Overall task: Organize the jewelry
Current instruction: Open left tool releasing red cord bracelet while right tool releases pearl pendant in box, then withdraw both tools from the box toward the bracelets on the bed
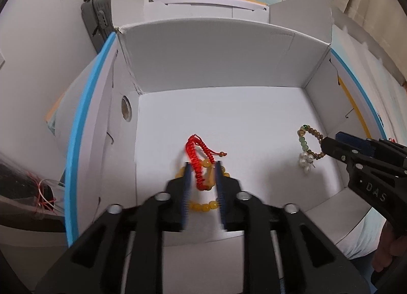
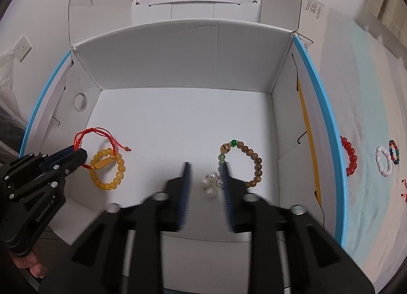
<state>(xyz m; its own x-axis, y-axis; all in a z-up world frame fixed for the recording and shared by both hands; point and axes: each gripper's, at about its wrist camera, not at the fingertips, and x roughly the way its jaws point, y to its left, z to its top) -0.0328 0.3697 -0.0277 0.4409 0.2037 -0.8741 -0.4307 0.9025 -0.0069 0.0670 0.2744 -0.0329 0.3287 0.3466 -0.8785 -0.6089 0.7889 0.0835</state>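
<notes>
Although both sets of fingers are smeared by motion blur, the left gripper (image 1: 202, 166) stands parted around the red woven cord bracelet (image 1: 199, 160) and yellow bead bracelet (image 2: 109, 170), pads clear of them, on the floor of the white cardboard box (image 2: 178, 121). The right gripper (image 2: 207, 166) is likewise released, its right finger crossing the green beads of the brown wooden bead bracelet (image 2: 250, 164), whose pearl charm cluster (image 2: 209, 182) lies blurred between the fingers. Outside, on pale cloth (image 2: 366, 105), the box wall half hides a red bead bracelet (image 2: 350, 157) beside white (image 2: 384, 161) and multicoloured (image 2: 393, 152) ones.
</notes>
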